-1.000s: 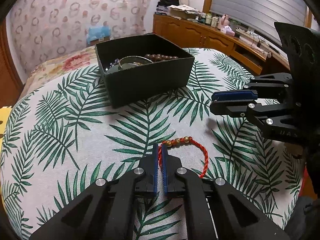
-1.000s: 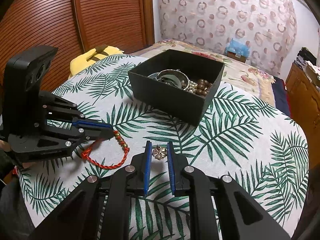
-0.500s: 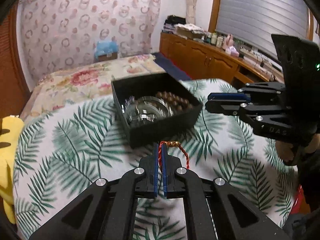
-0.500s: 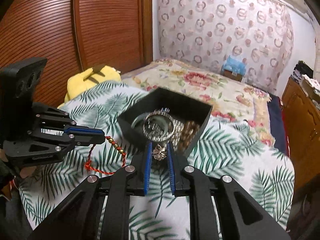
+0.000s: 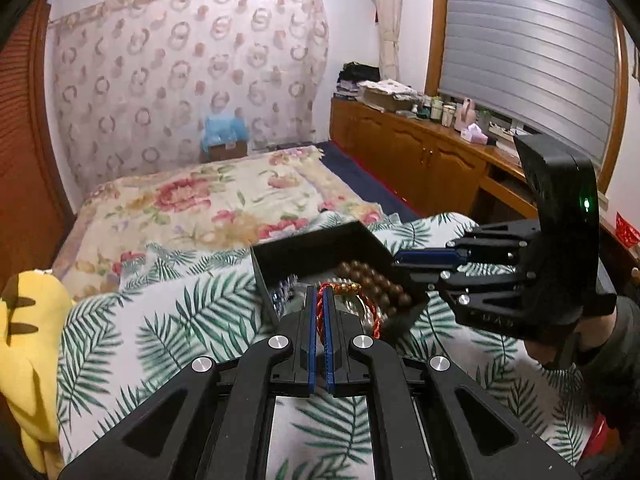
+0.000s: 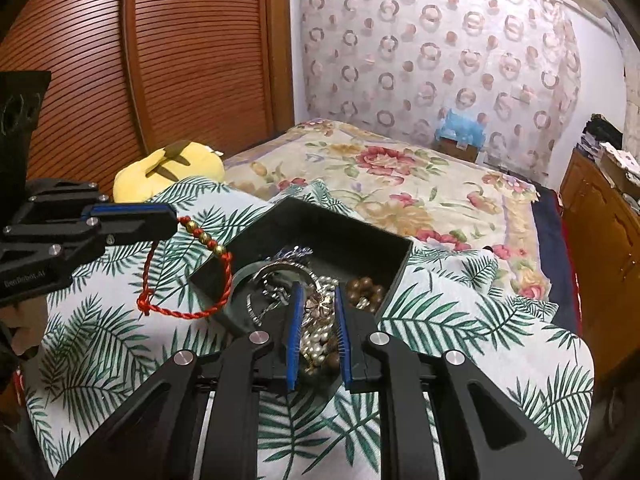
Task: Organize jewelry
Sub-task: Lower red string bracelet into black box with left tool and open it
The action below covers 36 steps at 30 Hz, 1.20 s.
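A black open box of jewelry stands on the palm-leaf cloth. My left gripper is shut on a red cord bracelet with gold beads and holds it in the air over the box's near edge; the bracelet also shows in the right wrist view, hanging from the left gripper. My right gripper is shut on a small flower-shaped metal charm above the box's contents. It also shows in the left wrist view at the box's right corner.
Brown wooden beads, pearls and silver bangles lie in the box. A yellow plush toy lies at the cloth's left edge. A floral bedspread lies beyond, and wooden cabinets stand to the right.
Both grippers have lifted off the cloth and moved forward to above the box, the left with the red bracelet, the right with the flower charm.
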Each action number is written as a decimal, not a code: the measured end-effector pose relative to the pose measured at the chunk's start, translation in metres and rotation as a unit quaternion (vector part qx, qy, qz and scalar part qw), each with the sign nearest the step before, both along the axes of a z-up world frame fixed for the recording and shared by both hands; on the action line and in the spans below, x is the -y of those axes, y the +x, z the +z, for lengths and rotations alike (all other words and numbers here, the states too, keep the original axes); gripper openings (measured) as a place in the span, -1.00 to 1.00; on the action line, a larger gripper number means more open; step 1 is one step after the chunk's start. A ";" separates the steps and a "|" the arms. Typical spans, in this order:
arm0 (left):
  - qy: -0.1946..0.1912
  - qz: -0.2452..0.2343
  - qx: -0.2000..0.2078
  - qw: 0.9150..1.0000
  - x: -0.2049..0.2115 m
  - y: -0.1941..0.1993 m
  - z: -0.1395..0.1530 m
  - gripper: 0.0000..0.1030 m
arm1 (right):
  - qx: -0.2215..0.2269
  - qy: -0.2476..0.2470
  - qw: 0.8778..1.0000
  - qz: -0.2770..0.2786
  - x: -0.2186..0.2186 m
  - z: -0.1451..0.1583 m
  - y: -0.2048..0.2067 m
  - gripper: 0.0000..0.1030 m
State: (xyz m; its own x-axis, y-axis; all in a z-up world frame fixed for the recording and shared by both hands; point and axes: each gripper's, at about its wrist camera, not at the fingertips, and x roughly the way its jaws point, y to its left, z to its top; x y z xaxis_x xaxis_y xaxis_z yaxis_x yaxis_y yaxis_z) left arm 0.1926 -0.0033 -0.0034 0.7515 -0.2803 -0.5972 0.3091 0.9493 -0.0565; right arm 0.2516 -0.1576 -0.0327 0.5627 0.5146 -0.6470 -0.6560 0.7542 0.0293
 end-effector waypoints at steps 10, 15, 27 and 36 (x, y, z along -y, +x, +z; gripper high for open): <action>-0.003 -0.002 0.004 1.000 0.006 0.030 0.002 -0.95 | -0.002 0.011 1.000 -0.020 0.012 -0.002 0.006 -0.41; 0.001 0.001 0.001 1.000 0.011 0.045 -0.002 -0.95 | -0.004 0.014 0.999 -0.033 0.020 -0.003 0.005 -0.41; 0.005 0.002 -0.012 1.000 0.022 0.073 -0.011 -0.95 | -0.005 0.017 0.999 -0.044 0.031 -0.006 0.003 -0.41; 0.011 0.013 -0.018 1.000 0.021 0.080 -0.017 -0.69 | -0.005 0.019 0.999 -0.049 0.034 -0.007 0.002 -0.41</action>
State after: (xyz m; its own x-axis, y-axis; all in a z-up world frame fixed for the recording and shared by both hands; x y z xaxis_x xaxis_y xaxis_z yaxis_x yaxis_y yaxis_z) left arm 0.2721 -0.0245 -0.0207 0.7360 -0.2473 -0.6302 0.2830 0.9580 -0.0454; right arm 0.2536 -0.1914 -0.0402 0.6050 0.4824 -0.6335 -0.5793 0.8125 0.0653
